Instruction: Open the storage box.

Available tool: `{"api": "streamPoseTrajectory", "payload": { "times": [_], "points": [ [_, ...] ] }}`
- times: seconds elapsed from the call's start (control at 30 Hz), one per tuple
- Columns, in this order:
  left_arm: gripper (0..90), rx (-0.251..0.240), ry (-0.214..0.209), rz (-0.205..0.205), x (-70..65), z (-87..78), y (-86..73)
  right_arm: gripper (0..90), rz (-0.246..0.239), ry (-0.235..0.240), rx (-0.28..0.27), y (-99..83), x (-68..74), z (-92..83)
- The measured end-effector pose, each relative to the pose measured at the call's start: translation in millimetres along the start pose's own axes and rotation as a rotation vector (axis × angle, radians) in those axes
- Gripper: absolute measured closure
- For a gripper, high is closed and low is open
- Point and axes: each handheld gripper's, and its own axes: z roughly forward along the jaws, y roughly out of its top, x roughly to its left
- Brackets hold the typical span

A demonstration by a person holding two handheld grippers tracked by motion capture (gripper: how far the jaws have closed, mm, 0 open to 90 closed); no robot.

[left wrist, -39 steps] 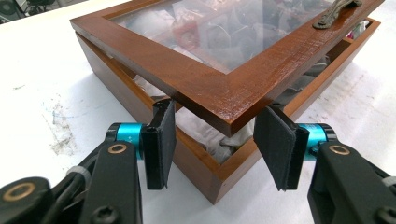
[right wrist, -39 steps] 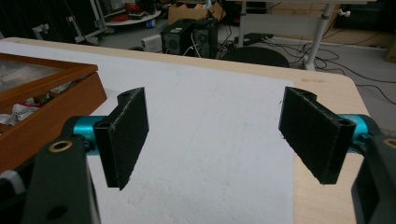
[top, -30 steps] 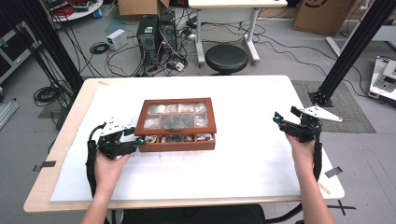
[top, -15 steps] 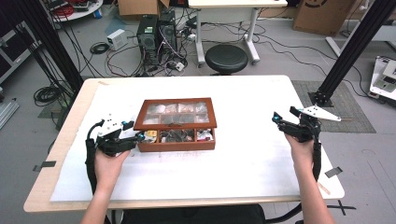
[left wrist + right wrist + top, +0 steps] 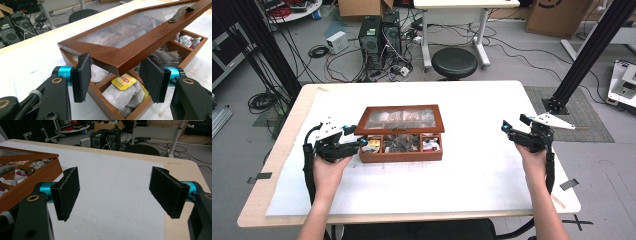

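Observation:
A brown wooden tea box (image 5: 402, 155) stands mid-table, its compartments stuffed with tea bags (image 5: 123, 82). Its glass-paned lid (image 5: 399, 117) is hinged at the back and tilted up at the front. My left gripper (image 5: 357, 142) reaches in from the left at the box's front left corner. In the left gripper view the jaws (image 5: 117, 72) are shut on the lid's raised corner (image 5: 112, 60), one pad on each side of it. My right gripper (image 5: 507, 127) hovers open over the white sheet, well right of the box (image 5: 32, 182), with nothing between its jaws (image 5: 115, 192).
A white sheet (image 5: 472, 175) covers most of the table top. Beyond the far edge a black stool (image 5: 454, 62), computer towers (image 5: 379, 32) and loose cables sit on the floor. A black frame post (image 5: 582, 60) rises at the back right.
The lid's front edge has come up a little, so more of the front compartments shows. The left gripper shifted only slightly with it. The right gripper has stayed put.

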Motion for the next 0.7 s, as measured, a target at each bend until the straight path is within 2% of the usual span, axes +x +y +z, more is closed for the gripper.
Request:
{"api": "streamPoseTrajectory", "payload": {
  "times": [0.13,0.27,0.33,0.57,0.7],
  "points": [
    [43.1,-0.020,-0.009,-0.022,2.6,0.2,2.7,24.9,-0.004,0.002,0.004,0.3,0.7,0.7],
    [43.1,0.002,-0.018,-0.028,4.6,-0.2,7.6,24.8,-0.004,0.003,0.002,1.0,1.4,1.6],
    [43.1,-0.002,-0.022,-0.031,6.0,-0.1,9.9,24.8,-0.005,0.003,0.004,1.0,1.9,1.9],
    [42.9,-0.040,-0.037,-0.058,12.6,2.1,14.4,25.0,-0.013,0.010,0.008,1.5,3.9,2.9],
    [42.9,-0.044,-0.050,-0.078,17.6,4.7,17.6,25.0,-0.014,0.011,0.009,1.4,3.3,3.5]
  ]
}}
